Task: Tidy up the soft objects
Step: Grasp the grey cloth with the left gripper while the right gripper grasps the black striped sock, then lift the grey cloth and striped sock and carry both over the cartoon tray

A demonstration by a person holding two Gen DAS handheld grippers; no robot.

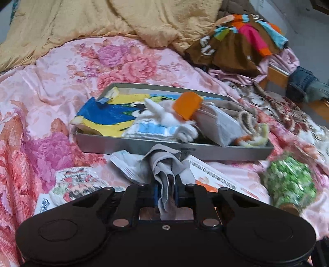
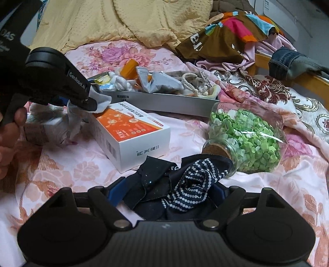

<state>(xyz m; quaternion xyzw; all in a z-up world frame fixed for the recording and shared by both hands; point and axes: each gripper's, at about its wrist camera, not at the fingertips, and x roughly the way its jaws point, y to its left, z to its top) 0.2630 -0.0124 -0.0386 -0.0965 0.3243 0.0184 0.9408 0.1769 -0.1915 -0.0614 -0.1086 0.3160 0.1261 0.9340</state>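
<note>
My left gripper point(image 1: 166, 191) is shut on a grey cloth point(image 1: 164, 164) and holds it just in front of the grey tray's point(image 1: 127, 146) near wall. The tray holds a blue and yellow drawing point(image 1: 107, 115), a white and blue cloth point(image 1: 152, 129), an orange bottle point(image 1: 188, 104), a grey pouch point(image 1: 222, 125) and a rope-handled bag point(image 1: 246, 117). My right gripper point(image 2: 170, 191) is open around a dark navy sock with white dots point(image 2: 191, 184) lying on the bed. The left gripper point(image 2: 90, 102) with its grey cloth point(image 2: 100, 100) shows at the left of the right wrist view.
A white and orange box point(image 2: 131, 131) lies in front of the tray point(image 2: 164, 100). A corked glass jar of green paper pieces point(image 2: 246, 139) lies on its side at the right. A yellow blanket point(image 1: 82, 18) and colourful clothes point(image 1: 242, 41) lie at the back. A wooden bed edge point(image 2: 308, 82) is at the right.
</note>
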